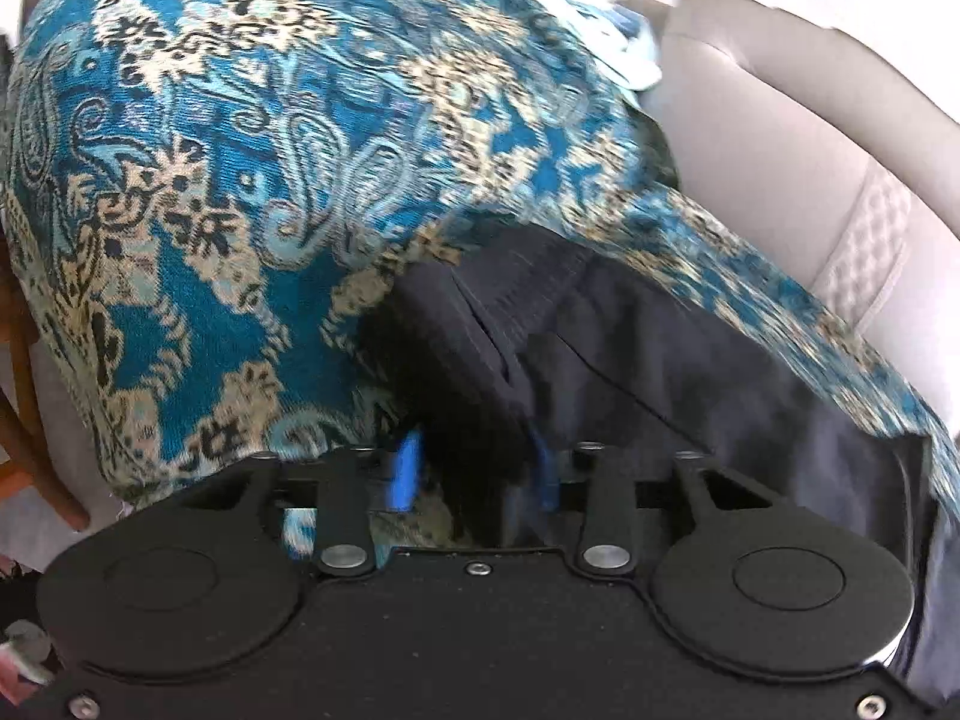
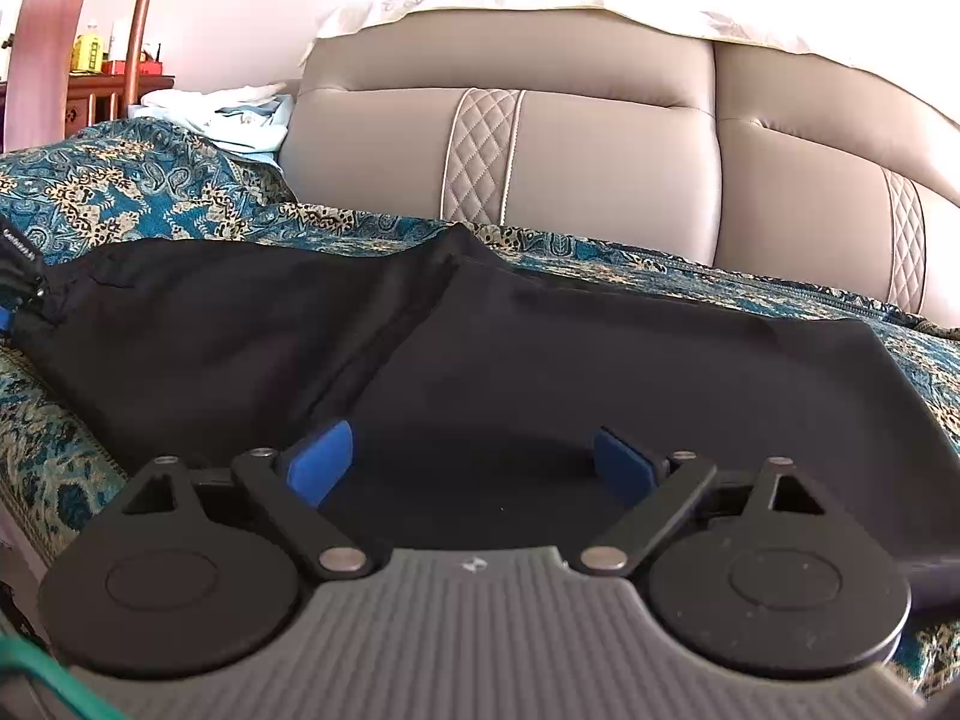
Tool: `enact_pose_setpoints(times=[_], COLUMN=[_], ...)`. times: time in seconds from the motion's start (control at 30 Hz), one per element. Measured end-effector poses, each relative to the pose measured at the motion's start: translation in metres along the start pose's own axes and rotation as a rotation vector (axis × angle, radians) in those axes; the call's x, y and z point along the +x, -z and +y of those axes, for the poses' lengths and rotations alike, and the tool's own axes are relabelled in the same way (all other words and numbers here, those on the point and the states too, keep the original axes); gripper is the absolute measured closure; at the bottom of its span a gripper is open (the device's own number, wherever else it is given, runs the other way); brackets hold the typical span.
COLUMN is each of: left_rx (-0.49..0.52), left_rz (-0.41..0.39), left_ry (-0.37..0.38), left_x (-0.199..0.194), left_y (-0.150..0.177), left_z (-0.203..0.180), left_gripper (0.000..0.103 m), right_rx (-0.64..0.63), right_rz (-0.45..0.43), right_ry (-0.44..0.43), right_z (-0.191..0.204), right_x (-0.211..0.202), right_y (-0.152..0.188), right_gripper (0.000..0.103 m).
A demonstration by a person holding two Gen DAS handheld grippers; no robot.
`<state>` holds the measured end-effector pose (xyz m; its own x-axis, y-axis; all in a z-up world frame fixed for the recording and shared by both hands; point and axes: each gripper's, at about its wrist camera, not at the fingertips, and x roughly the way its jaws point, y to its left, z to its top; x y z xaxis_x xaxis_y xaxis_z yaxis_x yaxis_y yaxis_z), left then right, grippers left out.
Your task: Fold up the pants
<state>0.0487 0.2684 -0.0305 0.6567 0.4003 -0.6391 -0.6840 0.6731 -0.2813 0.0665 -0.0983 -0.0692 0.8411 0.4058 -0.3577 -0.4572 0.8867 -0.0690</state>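
Note:
Dark navy pants lie spread on a blue patterned cover over a sofa seat. In the right wrist view my right gripper is open, its blue pads wide apart just above the near edge of the pants. At the far left of that view my left gripper holds the left end of the pants. In the left wrist view the left gripper has its blue pads narrowed onto a bunched fold of the pants.
The blue and cream patterned cover drapes over the seat and its front edge. Beige leather sofa backrest stands behind. White cloths lie at the far left back. Wooden furniture stands left.

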Motion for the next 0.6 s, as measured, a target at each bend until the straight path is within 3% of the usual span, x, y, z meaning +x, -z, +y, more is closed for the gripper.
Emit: enact_pose_setpoints(times=[0.13, 0.47, 0.53, 0.6], left_rx=[-0.047, -0.042, 0.066, 0.289], left_rz=[-0.019, -0.101, -0.143, -0.235], left_ry=[0.010, -0.010, -0.056, -0.108], left_x=[0.012, 0.020, 0.015, 0.007], left_y=[-0.005, -0.002, 0.003, 0.015], left_z=[0.006, 0.005, -0.009, -0.035], left_gripper=[0.055, 0.043, 0.073, 0.077], right_rx=[0.001, -0.003, -0.003, -0.002], right_rz=[0.003, 0.018, 0.018, 0.019], right_ry=[0.004, 0.003, 0.005, 0.006], right_z=[0.000, 0.000, 0.001, 0.001], right_x=[0.000, 0.000, 0.000, 0.001], right_y=[0.000, -0.002, -0.002, -0.003], right_gripper=[0.008, 0.008, 0.008, 0.008])
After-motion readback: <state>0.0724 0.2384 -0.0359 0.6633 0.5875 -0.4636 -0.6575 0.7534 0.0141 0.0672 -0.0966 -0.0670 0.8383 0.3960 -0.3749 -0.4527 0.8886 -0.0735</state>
